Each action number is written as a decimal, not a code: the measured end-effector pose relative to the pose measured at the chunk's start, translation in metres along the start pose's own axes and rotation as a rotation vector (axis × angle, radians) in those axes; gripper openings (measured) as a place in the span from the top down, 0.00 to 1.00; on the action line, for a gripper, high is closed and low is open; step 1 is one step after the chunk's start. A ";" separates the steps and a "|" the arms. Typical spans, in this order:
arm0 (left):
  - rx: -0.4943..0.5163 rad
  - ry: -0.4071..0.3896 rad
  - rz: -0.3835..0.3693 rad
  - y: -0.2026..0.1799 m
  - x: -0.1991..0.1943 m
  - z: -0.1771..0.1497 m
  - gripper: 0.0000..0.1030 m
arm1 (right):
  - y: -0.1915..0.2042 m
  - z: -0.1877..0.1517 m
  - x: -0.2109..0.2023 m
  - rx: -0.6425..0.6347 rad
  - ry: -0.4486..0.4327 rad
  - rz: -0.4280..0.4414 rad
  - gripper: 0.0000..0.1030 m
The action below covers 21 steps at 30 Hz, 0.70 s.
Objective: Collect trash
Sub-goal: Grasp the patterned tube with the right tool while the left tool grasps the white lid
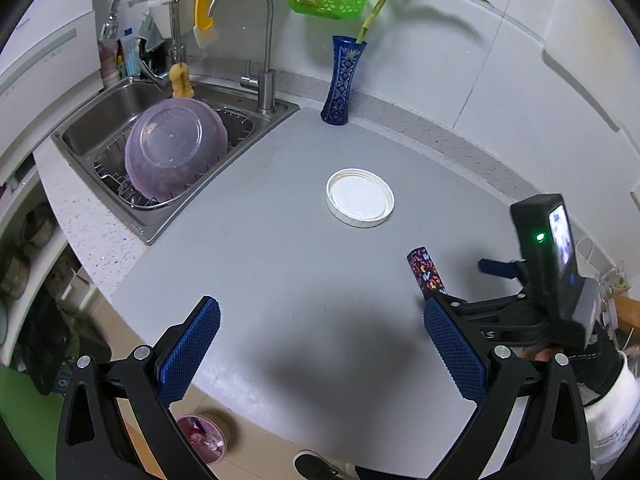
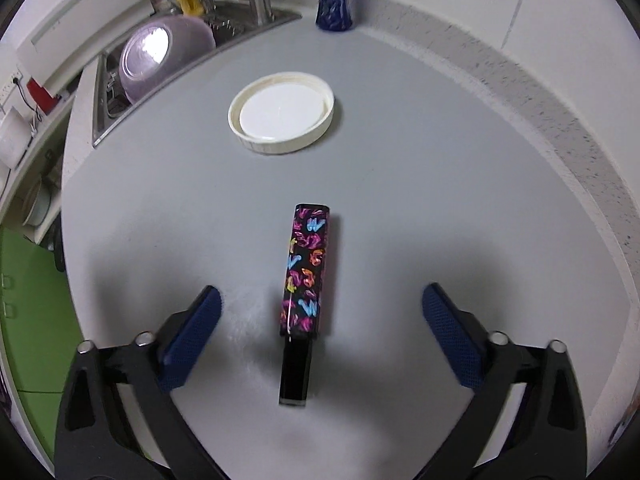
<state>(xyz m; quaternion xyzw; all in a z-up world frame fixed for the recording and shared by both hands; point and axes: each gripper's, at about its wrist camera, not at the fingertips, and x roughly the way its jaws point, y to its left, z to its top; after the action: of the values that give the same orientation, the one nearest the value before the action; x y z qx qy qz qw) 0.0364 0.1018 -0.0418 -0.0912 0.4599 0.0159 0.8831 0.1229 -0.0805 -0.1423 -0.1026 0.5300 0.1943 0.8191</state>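
A slim black box with a colourful butterfly print (image 2: 305,276) lies on the grey mat (image 2: 440,184), its plain black end toward me. My right gripper (image 2: 320,312) is open, its blue pads on either side of the box without touching it. A white round lid (image 2: 281,112) lies upturned further back. In the left wrist view the lid (image 1: 360,197) is mid-mat and the box (image 1: 426,274) pokes out at right, beside the right gripper's body (image 1: 548,280). My left gripper (image 1: 320,320) is open and empty above the mat's front part.
A steel sink (image 1: 104,120) at back left holds a wire rack with an upturned purple bowl (image 1: 176,148). A blue vase (image 1: 340,80) with a plant stands at the back. A pink bin (image 1: 202,436) sits on the floor below the counter's front edge.
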 end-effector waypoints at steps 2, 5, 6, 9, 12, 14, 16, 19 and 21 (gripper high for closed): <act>-0.007 0.005 0.002 0.002 0.005 0.002 0.05 | 0.002 0.002 0.008 -0.008 0.020 -0.003 0.30; -0.017 0.012 0.004 0.006 0.010 0.003 0.05 | 0.006 0.003 0.016 -0.023 0.036 0.008 0.46; -0.020 0.016 0.005 0.007 0.012 0.003 0.05 | 0.008 0.003 0.018 -0.031 0.042 0.009 0.54; -0.026 0.024 0.005 0.009 0.017 0.003 0.05 | 0.011 0.004 0.023 -0.049 0.060 0.012 0.72; -0.030 0.029 0.000 0.009 0.021 0.005 0.05 | 0.009 0.003 0.024 -0.051 0.058 0.006 0.76; -0.023 0.033 -0.004 0.006 0.024 0.007 0.05 | 0.007 0.002 0.022 -0.056 0.057 0.021 0.77; -0.016 0.037 -0.010 0.002 0.028 0.009 0.05 | 0.008 0.003 0.020 -0.061 0.054 0.026 0.78; -0.004 0.042 -0.023 -0.006 0.036 0.016 0.05 | 0.002 0.004 0.010 -0.056 0.041 0.030 0.78; 0.001 0.043 -0.033 -0.012 0.041 0.021 0.05 | -0.006 0.004 -0.002 -0.054 0.029 0.032 0.78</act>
<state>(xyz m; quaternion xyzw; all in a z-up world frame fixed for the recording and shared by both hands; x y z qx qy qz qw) 0.0789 0.0914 -0.0617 -0.0987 0.4773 -0.0012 0.8732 0.1280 -0.0850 -0.1395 -0.1189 0.5378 0.2203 0.8051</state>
